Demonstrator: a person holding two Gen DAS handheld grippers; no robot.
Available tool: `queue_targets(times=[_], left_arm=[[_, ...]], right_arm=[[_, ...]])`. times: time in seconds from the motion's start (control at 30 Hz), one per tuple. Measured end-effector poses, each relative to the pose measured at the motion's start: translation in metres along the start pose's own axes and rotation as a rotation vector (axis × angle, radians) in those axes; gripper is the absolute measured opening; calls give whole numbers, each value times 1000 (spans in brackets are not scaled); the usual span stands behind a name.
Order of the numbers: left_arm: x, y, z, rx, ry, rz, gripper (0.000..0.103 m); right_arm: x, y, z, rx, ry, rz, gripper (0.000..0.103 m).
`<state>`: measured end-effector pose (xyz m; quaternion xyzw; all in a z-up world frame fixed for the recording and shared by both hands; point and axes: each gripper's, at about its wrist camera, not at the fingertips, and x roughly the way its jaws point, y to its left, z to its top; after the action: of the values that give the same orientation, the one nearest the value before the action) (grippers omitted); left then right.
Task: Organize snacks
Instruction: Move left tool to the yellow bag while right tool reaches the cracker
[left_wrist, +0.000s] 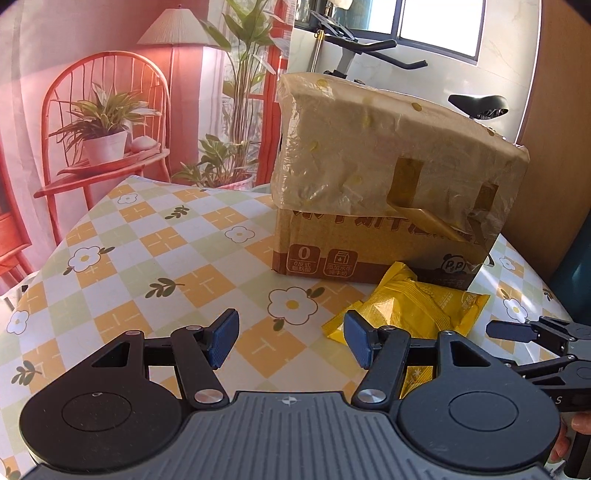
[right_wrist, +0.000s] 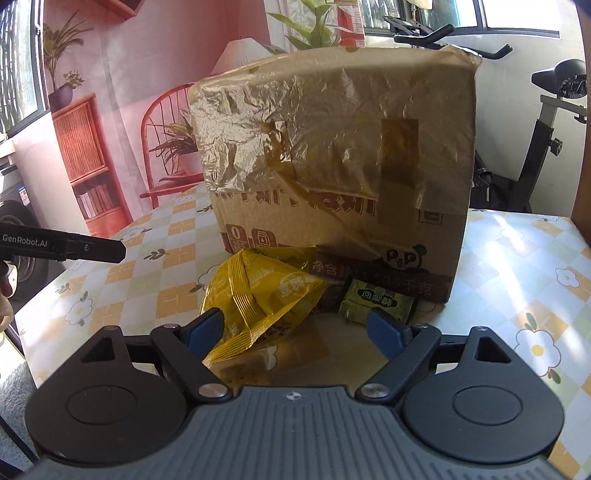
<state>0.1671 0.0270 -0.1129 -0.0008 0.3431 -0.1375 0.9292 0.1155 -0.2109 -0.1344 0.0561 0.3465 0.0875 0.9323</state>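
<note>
A yellow snack packet (left_wrist: 413, 310) lies on the checked tablecloth in front of a taped cardboard box (left_wrist: 388, 184). My left gripper (left_wrist: 291, 339) is open and empty, just left of the packet. In the right wrist view the yellow packet (right_wrist: 266, 291) lies between my open right gripper's (right_wrist: 295, 332) jaws, near the left pad. A small green snack packet (right_wrist: 380, 301) lies against the box (right_wrist: 332, 155) base, just beyond the right pad. The right gripper also shows at the right edge of the left wrist view (left_wrist: 517, 332).
The table (left_wrist: 147, 258) has a yellow and green flower-pattern cloth. An exercise bike (right_wrist: 546, 140) stands behind the table at the right. A printed backdrop with a red chair and plants hangs behind. The left gripper's finger (right_wrist: 74, 249) shows at the left.
</note>
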Motion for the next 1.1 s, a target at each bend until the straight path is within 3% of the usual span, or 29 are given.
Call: queue_targets(times=[0.2, 0.27, 0.57, 0.67, 0.97, 1.1], left_arm=[[7, -10, -4, 10, 25, -35, 65], [10, -15, -5, 6, 33, -49, 65], [23, -44, -3, 49, 45, -97, 65], [30, -53, -2, 56, 54, -107, 65], [51, -72, 10, 41, 70, -100, 66], [65, -74, 12, -38, 81, -93, 72]], right_arm=[[16, 8, -20, -32, 113, 58, 70], [21, 8, -23, -27, 136, 62, 62], [27, 17, -28, -83, 182, 115, 58], [24, 13, -28, -99, 172, 89, 49], [12, -30, -34, -81, 107, -102, 49], [8, -48, -34, -63, 72, -201, 49]])
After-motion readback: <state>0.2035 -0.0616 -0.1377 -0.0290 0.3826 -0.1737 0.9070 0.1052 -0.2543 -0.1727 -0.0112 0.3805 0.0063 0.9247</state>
